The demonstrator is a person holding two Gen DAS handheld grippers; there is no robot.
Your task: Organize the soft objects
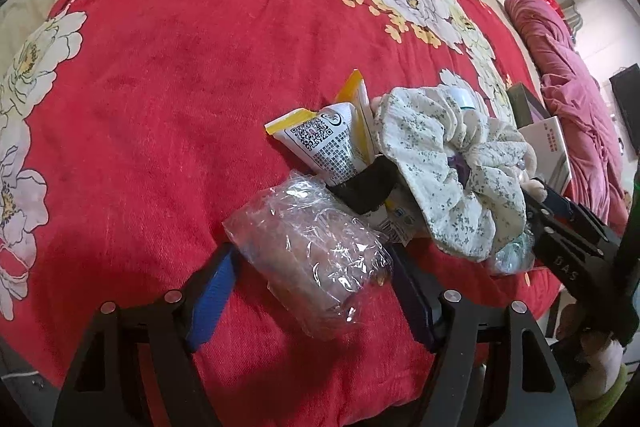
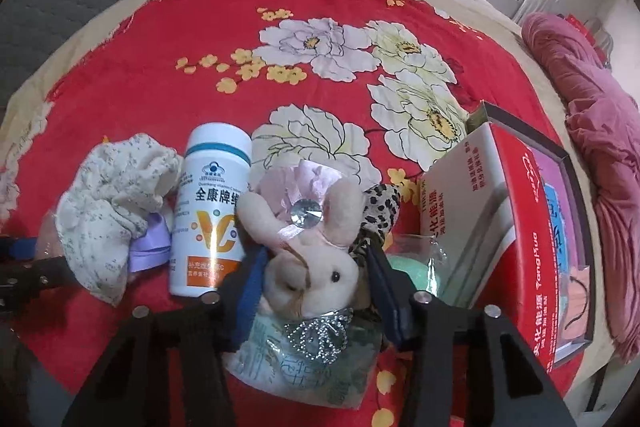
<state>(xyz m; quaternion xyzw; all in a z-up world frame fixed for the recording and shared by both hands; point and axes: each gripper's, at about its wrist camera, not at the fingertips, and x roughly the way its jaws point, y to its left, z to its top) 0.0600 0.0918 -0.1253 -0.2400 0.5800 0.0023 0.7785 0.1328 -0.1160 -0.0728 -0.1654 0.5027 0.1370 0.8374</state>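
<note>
Red floral bedspread (image 1: 168, 75) carries everything, with the clutter gathered toward its right edge. The left gripper (image 1: 312, 267) has its jaws spread around a crinkled clear plastic packet (image 1: 316, 259); whether they pinch it, I cannot tell. Just beyond lie a yellow-capped tube (image 1: 320, 143) and a floral scrunchie (image 1: 448, 167). The right gripper (image 2: 316, 267) straddles a plush rabbit (image 2: 316, 247), fingers wide on either side, grip unclear. A white vitamin bottle (image 2: 212, 211) stands just beside the rabbit, and a red box (image 2: 528, 227) leans near the bedspread's right edge.
</note>
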